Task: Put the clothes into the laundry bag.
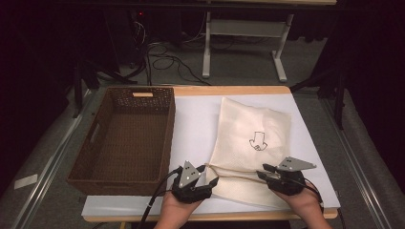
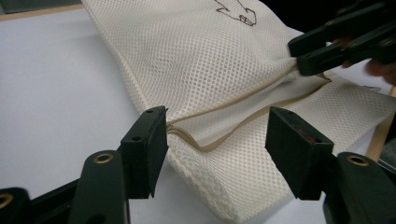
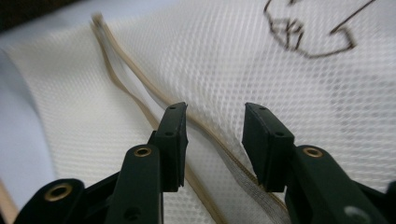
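Lying flat on the white table sheet (image 1: 196,124), just ahead of both hand-held grippers, is a cream mesh laundry bag with tan zipper edging (image 1: 250,138). It bears a small dark line drawing (image 1: 257,141), an outlined arrow-like figure with a little box at its foot; no letters can be read in it, and in the right gripper view the same drawing (image 3: 308,32) is blurred and cut off by the top edge.

The left gripper (image 1: 208,182) sits at the bag's near left corner with its jaws spread; in the left gripper view the tan-edged opening (image 2: 210,135) lies between the two black pads, and neither pad presses on it. The right gripper (image 1: 264,172) is at the near right part of the bag. Its jaws stand apart over the zipper line (image 3: 210,140), with mesh between the pads but not squeezed.

To the left of the left gripper stands a dark brown woven rectangular basket (image 1: 95,157) with handle slots. Its inside is dim. The bag's near edge is partly hidden behind the grippers and hands in the high view.
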Demonstrator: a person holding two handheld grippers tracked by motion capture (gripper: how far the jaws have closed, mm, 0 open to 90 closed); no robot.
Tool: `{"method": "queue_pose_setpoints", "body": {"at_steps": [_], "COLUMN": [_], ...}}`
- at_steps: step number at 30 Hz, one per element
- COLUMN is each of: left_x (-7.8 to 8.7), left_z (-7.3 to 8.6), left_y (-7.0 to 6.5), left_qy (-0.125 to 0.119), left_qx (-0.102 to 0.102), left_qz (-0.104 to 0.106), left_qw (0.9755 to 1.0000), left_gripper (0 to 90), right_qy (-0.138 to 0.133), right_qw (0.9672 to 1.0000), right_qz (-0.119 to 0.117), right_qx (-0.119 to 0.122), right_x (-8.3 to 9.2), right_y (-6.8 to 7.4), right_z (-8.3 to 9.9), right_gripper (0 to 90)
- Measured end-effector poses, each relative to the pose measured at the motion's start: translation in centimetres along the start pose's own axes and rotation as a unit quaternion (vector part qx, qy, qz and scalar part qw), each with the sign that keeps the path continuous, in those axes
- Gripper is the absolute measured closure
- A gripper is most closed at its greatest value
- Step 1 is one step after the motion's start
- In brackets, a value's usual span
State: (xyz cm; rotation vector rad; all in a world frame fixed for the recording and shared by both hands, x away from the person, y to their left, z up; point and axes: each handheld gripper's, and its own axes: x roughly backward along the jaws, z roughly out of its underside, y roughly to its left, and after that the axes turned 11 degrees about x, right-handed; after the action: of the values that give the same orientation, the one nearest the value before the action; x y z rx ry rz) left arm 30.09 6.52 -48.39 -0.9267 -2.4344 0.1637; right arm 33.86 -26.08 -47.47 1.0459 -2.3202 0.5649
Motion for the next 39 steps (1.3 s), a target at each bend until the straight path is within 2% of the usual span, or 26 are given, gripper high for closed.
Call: {"method": "queue_pose_setpoints", "body": {"at_steps": [2, 4, 6, 8, 11, 14, 17, 21, 22, 26, 27, 29, 31, 37, 39], "left_x": [-0.5, -1.1, -1.7, -2.3, -3.1, -3.5, -3.8, -4.4, -4.6, -5.0, -5.2, -5.3, -5.5, -5.6, -5.5], "left_z": [0.0, -0.1, -0.1, -0.1, -0.1, -0.2, -0.4, -0.3, -0.2, -0.1, 0.0, 0.0, 0.1, 0.3, 0.4], "left_y": [0.0, 0.0, 0.3, 0.5, 0.7, 0.9, 1.3, 1.8, 1.9, 2.4, 2.9, 3.2, 3.2, 3.1, 3.1], "left_qy": [0.002, 0.004, 0.009, 0.019, 0.028, 0.029, 0.03, 0.044, 0.047, 0.058, 0.068, 0.072, 0.079, 0.096, 0.097], "left_qx": [-0.005, -0.014, -0.018, -0.018, -0.026, -0.034, -0.033, -0.031, -0.028, -0.02, 0.001, 0.014, 0.002, -0.01, -0.014], "left_qz": [-0.005, -0.014, -0.015, -0.01, -0.016, -0.025, -0.032, -0.034, -0.036, -0.039, -0.027, -0.022, -0.024, -0.022, -0.024], "left_qw": [1.0, 0.9998, 0.9997, 0.9996, 0.9992, 0.9987, 0.9985, 0.998, 0.9979, 0.9974, 0.9973, 0.9971, 0.9966, 0.9951, 0.9949], "left_gripper": [39.0, 39.2, 40.0, 40.3, 40.1, 39.9, 39.9, 40.0, 39.9, 40.8, 43.6, 48.3, 54.2, 70.1, 72.1], "right_qy": [-0.016, -0.019, -0.022, -0.021, -0.017, -0.004, 0.011, 0.035, 0.041, 0.056, 0.057, 0.06, 0.06, 0.065, 0.066], "right_qw": [0.9996, 0.999, 0.9979, 0.9961, 0.9931, 0.991, 0.9895, 0.988, 0.987, 0.9855, 0.985, 0.9849, 0.9839, 0.9845, 0.9845], "right_qz": [0.021, 0.038, 0.055, 0.072, 0.095, 0.112, 0.116, 0.119, 0.119, 0.106, 0.101, 0.098, 0.092, 0.08, 0.083], "right_qx": [-0.006, -0.011, -0.027, -0.046, -0.067, -0.072, -0.086, -0.092, -0.1, -0.12, -0.128, -0.13, -0.141, -0.142, -0.14], "right_x": [1.1, 1.8, 2.5, 3.2, 3.8, 3.8, 3.4, 2.7, 2.5, 1.8, 1.6, 1.5, 1.3, 0.9, 0.8], "right_y": [-0.1, -0.5, -1.2, -2.1, -3.1, -3.6, -3.9, -4.2, -4.3, -4.9, -5.0, -5.2, -5.4, -5.4, -5.4], "right_z": [-0.1, 0.2, 0.9, 1.6, 2.6, 3.4, 4.2, 4.9, 5.1, 5.7, 5.8, 5.9, 6.0, 5.9, 5.9], "right_gripper": [58.4, 57.4, 56.8, 56.4, 56.2, 55.1, 50.2, 42.5, 41.0, 40.0, 40.1, 40.9, 42.4, 48.7, 53.2]}}
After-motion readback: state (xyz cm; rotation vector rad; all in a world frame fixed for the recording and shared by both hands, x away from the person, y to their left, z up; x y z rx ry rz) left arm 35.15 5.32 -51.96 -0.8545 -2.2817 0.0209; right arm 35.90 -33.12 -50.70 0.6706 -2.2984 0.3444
